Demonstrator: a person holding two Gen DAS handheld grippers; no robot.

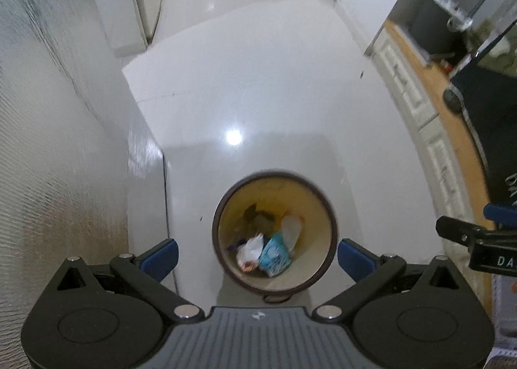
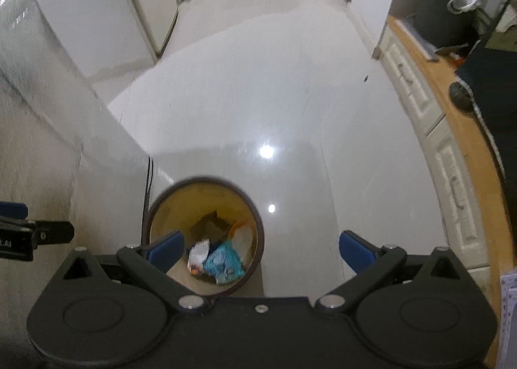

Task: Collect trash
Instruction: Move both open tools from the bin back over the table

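Closest to us, at six o'clock in each wrist view, our left claw (image 1: 257,256) and right claw (image 2: 261,251) both stand wide, blue pads spread and nothing between them. Just beyond the left claw, dead centre at twelve o'clock from it, sits the round bin (image 1: 323,204) on the glossy white floor (image 1: 258,94), brown-rimmed with a yellowish inner wall. From the right claw the same bin (image 2: 168,204) lies toward eleven o'clock, partly behind that claw's left pad (image 2: 166,251). Down in the bin we see the trash: a crumpled white wrapper (image 1: 249,250), a blue packet (image 1: 274,254) touching it, a pale piece (image 1: 291,228) behind, and something dark farther back. At nine o'clock a textured wall (image 1: 48,143) runs beside the bin. At three o'clock a wooden-edged worktop (image 2: 478,143) with white drawer fronts curves away. Farther off, toward twelve o'clock, the floor runs into a corridor between white doors (image 2: 152,7).
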